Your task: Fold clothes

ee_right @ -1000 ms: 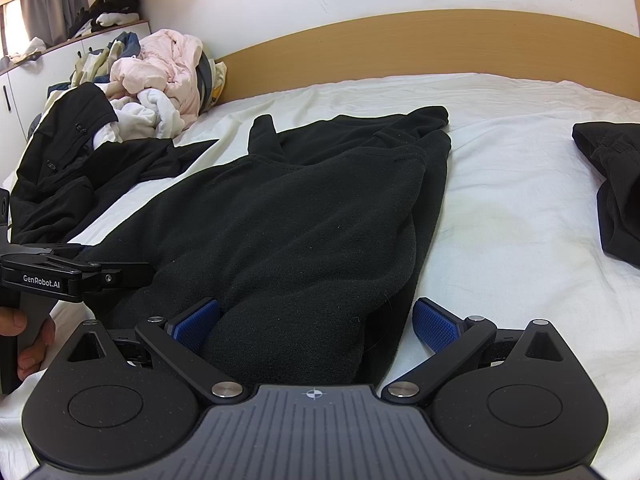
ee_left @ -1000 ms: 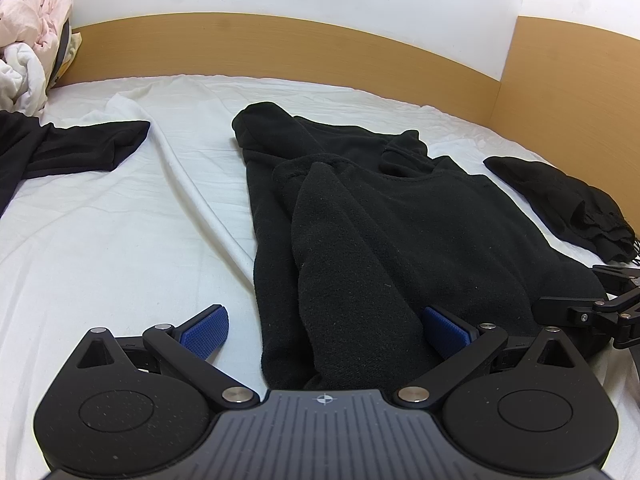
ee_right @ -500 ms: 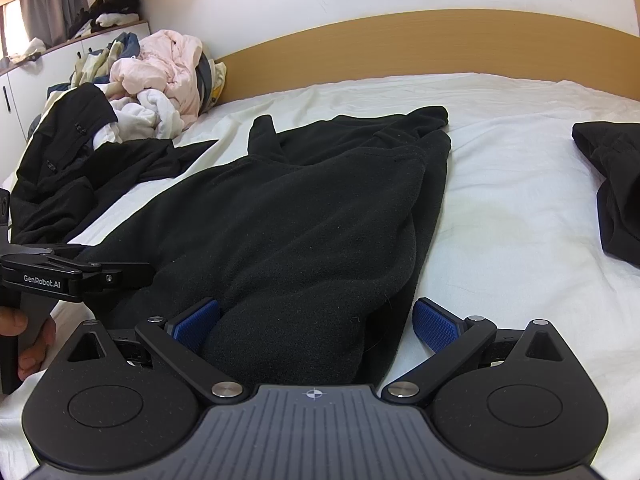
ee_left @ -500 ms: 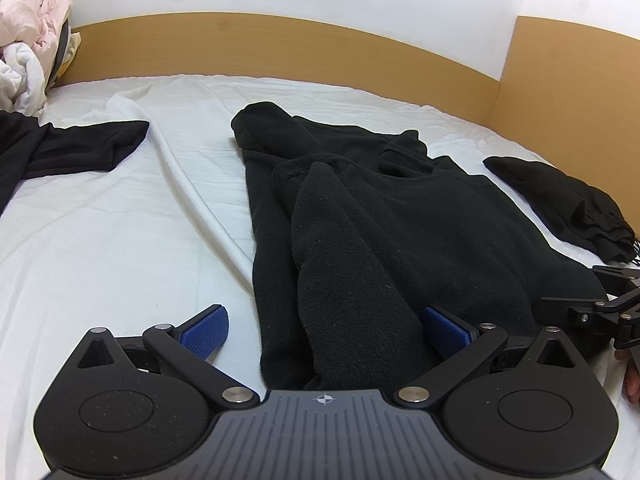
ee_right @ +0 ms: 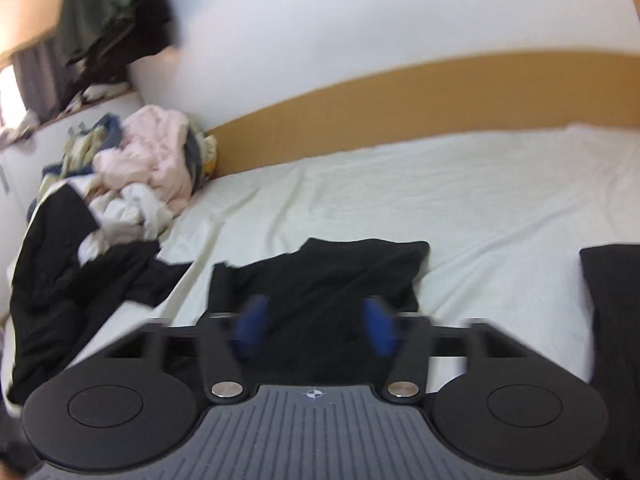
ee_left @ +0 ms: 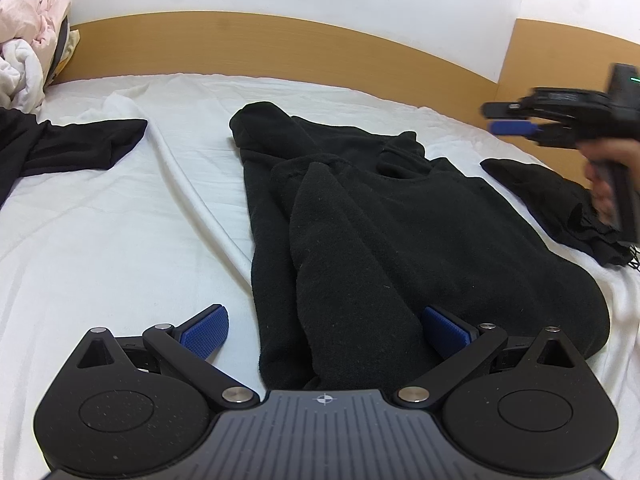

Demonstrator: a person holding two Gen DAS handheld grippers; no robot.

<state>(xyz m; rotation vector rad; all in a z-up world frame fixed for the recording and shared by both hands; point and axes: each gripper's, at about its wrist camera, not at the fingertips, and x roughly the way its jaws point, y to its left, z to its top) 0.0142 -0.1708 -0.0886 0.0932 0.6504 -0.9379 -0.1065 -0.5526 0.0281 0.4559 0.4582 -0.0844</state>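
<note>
We hold the left tool [ee_left: 324, 330] low, its jaws spread around the hem of the black fleece sweater [ee_left: 400, 232] lying mid-frame on the white bed [ee_left: 100, 248]. Our right tool [ee_right: 314, 326], at the left view's upper right, is closing on nothing.

Bare white sheet [ee_left: 100, 240] left of your black fleece [ee_left: 400, 232] is clear; a clothes heap [ee_right: 132, 184] blocks the far-left corner.
</note>
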